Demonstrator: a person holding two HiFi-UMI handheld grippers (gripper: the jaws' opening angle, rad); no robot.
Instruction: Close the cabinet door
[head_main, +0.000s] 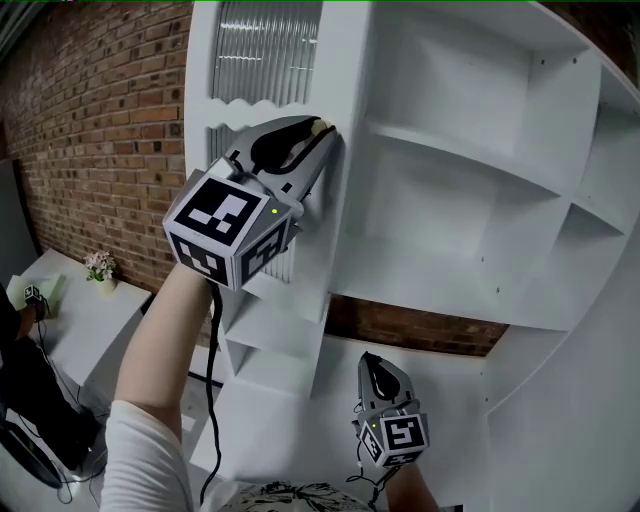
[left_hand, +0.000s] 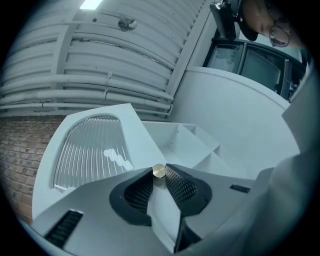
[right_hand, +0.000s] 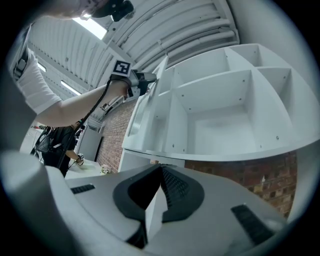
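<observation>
The white cabinet (head_main: 470, 160) hangs on a brick wall with its shelves exposed. Its door (head_main: 265, 50), white-framed with ribbed glass, stands swung out at the left. My left gripper (head_main: 325, 130) is raised to the door's free edge. In the left gripper view the gripper (left_hand: 159, 173) is shut on the small brass knob (left_hand: 159, 170), with the door's glass (left_hand: 90, 150) to the left. My right gripper (head_main: 372, 362) hangs low below the cabinet, shut and holding nothing. The right gripper view shows its jaws (right_hand: 161, 169) together, pointing at the shelves (right_hand: 225, 115) and the door (right_hand: 145, 107).
The brick wall (head_main: 90, 130) runs to the left and shows under the cabinet (head_main: 420, 325). A white table (head_main: 90, 320) with a small flower pot (head_main: 100, 265) stands at the lower left, next to a person in dark clothes (head_main: 20, 400). A cable (head_main: 212, 400) hangs from my left gripper.
</observation>
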